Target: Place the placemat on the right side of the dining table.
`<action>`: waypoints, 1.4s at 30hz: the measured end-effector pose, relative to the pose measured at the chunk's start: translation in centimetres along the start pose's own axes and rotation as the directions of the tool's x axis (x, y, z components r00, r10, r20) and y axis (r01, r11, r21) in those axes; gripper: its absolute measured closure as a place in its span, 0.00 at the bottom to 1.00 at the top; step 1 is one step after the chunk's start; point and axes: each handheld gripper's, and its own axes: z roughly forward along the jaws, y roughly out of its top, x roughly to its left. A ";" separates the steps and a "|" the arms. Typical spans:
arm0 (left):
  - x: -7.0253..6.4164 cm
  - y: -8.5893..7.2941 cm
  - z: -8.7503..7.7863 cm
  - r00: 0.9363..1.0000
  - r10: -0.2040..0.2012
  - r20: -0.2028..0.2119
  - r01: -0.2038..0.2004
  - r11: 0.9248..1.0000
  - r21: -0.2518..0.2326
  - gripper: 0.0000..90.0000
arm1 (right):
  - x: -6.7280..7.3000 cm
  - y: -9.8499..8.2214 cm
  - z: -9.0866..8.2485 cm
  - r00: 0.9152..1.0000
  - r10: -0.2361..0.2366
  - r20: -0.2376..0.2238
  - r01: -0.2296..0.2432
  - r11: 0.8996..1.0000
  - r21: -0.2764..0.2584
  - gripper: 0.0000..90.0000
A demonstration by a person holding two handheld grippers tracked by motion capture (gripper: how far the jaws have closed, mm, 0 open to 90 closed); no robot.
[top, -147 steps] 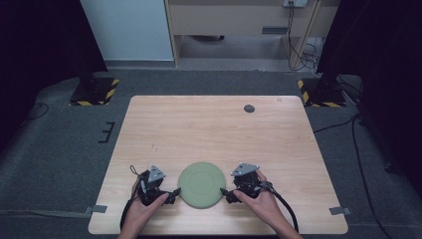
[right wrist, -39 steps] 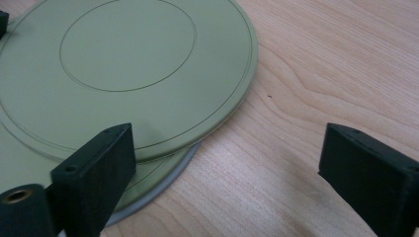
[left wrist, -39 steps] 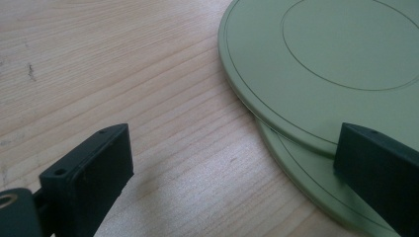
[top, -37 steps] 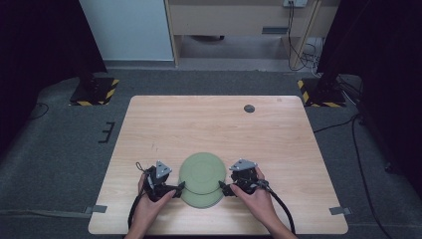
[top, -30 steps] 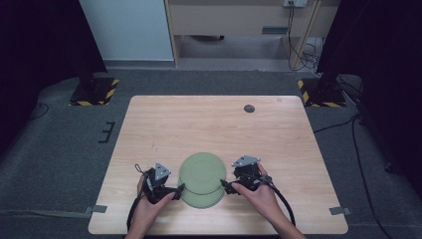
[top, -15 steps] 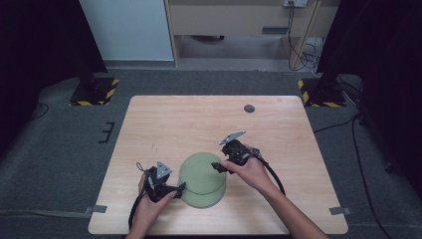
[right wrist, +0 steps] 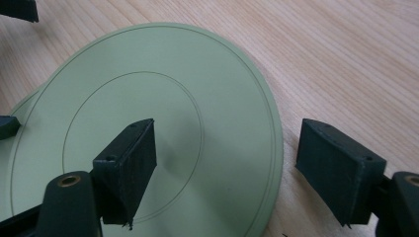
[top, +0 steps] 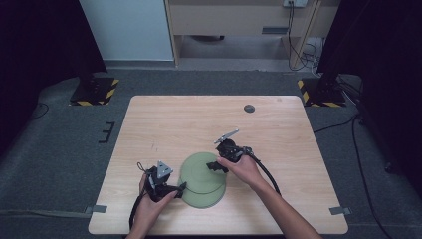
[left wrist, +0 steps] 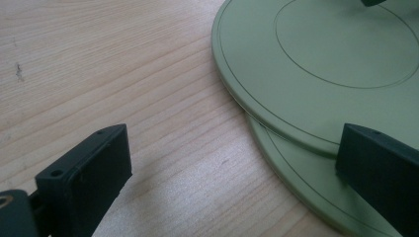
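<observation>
Currently, two stacked green plates [top: 201, 179] are straddled at the rim by both grippers: left gripper [top: 182, 187] wide open; right gripper [top: 213, 166] closing, nothing clamped.

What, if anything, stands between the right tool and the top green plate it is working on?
Nothing visible does. The right tool is open and straddles the rim of the top plate, one pad over its face, the other over bare table. The lower plate peeks out beneath.
</observation>
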 end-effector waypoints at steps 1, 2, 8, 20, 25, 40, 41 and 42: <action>0.0 0.0 -0.1 1.000 -0.003 0.004 0.003 1.000 0.003 0.01 | -0.1 0.0 0.1 1.000 -0.002 -0.004 0.002 1.000 0.001 0.26; 0.0 0.0 -0.1 1.000 -0.003 0.004 0.003 1.000 0.003 0.02 | -0.1 0.0 0.3 1.000 -0.003 -0.006 0.003 1.000 0.003 0.26; -0.7 -0.1 -0.4 1.000 0.013 0.021 -0.013 1.000 0.001 0.03 | -0.4 -0.1 0.6 1.000 0.003 -0.024 -0.003 1.000 0.003 0.26; -0.4 0.0 0.0 0.999 -0.011 0.035 0.010 1.000 0.013 0.00 | -0.2 0.3 -1.0 0.998 -0.001 -0.062 -0.001 1.000 -0.020 0.35; -0.4 0.0 0.0 0.999 -0.012 0.035 0.012 1.000 0.016 0.00 | 1.0 1.0 -2.8 0.997 -0.033 -0.072 0.028 0.997 -0.067 0.36; -0.4 0.0 0.0 0.999 -0.008 0.033 0.008 1.000 0.012 0.01 | 1.0 0.1 -3.3 0.995 -0.073 -0.072 0.069 0.995 -0.069 0.75; -0.4 0.0 0.0 0.999 -0.006 0.033 0.006 1.000 0.011 0.01 | 1.0 0.1 -3.3 0.995 -0.073 -0.072 0.069 0.995 -0.069 0.75; -0.4 -0.1 -0.1 0.999 -0.004 0.033 0.003 1.000 0.010 0.02 | 0.6 0.1 -3.2 0.996 -0.077 -0.051 0.073 0.995 -0.075 0.83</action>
